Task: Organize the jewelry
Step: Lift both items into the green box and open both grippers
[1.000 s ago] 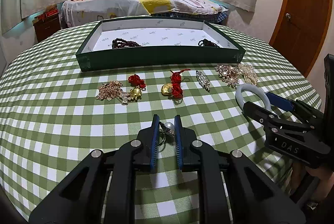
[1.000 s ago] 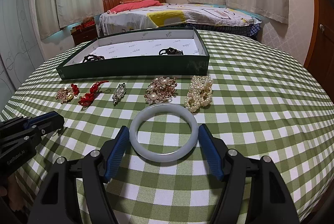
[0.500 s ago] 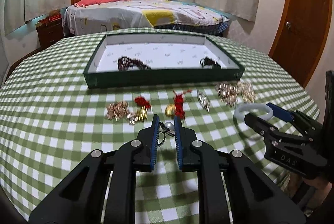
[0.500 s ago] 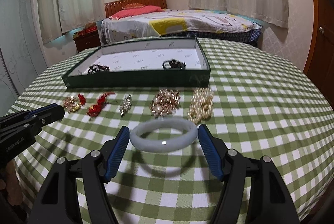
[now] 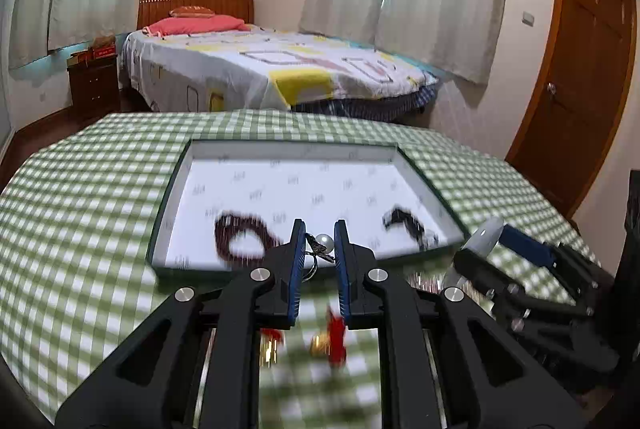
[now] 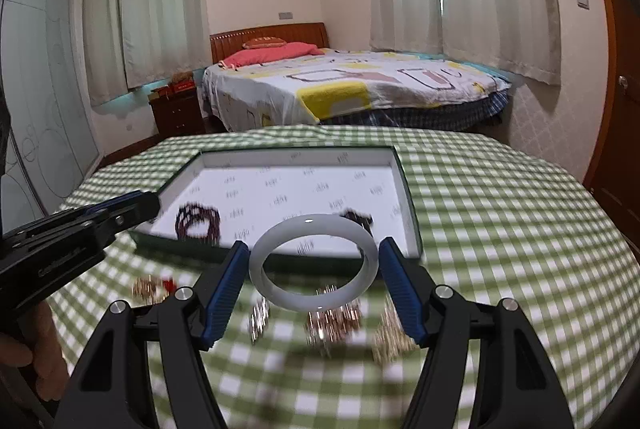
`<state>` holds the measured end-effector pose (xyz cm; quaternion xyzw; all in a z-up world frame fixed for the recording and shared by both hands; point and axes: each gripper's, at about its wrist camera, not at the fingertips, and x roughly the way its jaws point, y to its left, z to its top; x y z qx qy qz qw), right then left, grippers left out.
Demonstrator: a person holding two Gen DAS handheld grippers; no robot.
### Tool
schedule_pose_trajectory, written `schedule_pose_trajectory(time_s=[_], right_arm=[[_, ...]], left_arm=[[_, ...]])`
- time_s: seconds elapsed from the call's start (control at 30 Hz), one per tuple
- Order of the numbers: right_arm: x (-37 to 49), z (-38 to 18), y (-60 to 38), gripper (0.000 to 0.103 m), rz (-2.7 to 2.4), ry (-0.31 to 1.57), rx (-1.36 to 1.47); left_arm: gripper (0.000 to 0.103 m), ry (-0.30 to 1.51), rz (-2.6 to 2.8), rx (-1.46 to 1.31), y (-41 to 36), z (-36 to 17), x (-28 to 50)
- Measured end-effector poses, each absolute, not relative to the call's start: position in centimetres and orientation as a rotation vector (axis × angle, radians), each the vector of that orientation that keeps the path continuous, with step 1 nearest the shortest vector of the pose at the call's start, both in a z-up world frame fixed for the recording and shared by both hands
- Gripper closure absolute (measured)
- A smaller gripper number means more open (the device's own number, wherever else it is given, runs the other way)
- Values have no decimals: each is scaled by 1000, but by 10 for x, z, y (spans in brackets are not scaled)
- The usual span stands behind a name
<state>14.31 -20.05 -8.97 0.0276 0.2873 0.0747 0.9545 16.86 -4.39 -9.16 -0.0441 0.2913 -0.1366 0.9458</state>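
Honestly, carry both in low: left gripper is pinching a small pearl earring, right gripper clamps the pale jade bangle; green-walled white-lined tray sits at 12 o'clock, release over bare lining.

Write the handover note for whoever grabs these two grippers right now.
Left gripper: shut on the pearl earring, raised at the green tray's near edge.
Right gripper: shut on the white bangle, also raised near the tray.
Done: dark bead bracelet and black piece lie in the tray.
Left: put both held pieces in, then the blurred gold, red and pearl pieces on the checked cloth.
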Motion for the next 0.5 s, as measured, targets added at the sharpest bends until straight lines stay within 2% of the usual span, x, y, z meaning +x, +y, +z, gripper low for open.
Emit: schedule_pose_trajectory(time_s=[0.23,0.5], right_arm=[[192,-90,-187,37,188,600,46],[236,-117,-182,37,194,699,27]], left_arm=[[88,599,-277,-110,-50,-90,219],[88,709,-261,-127,-54,-124,259]])
